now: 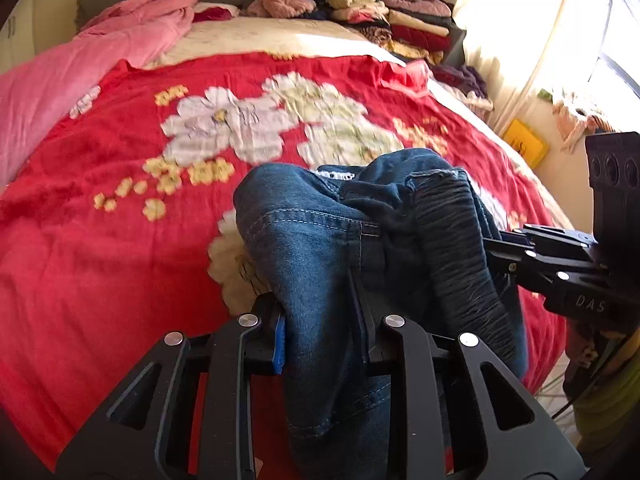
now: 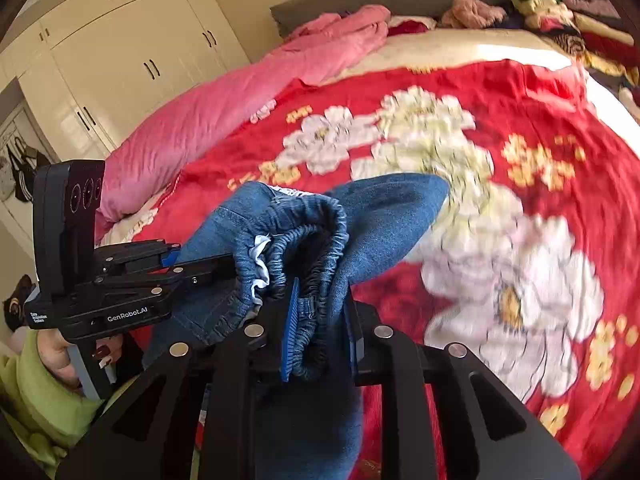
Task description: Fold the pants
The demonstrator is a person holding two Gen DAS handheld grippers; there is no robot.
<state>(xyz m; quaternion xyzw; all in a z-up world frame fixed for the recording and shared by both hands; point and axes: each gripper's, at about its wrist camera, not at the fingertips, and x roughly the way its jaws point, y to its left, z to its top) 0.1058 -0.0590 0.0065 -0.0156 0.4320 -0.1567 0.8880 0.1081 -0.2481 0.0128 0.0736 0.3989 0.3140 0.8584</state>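
Note:
A pair of blue denim pants with an elastic waistband hangs bunched between my two grippers, lifted above the bed. My left gripper is shut on the denim near a stitched seam. My right gripper is shut on the gathered waistband of the pants. The right gripper also shows at the right of the left wrist view, its tips buried in the cloth. The left gripper shows at the left of the right wrist view. The two grippers are close together.
The bed is covered by a red blanket with white flowers. A pink quilt lies along its far left. Stacks of folded clothes sit at the headboard corner. A cream wardrobe stands to the left.

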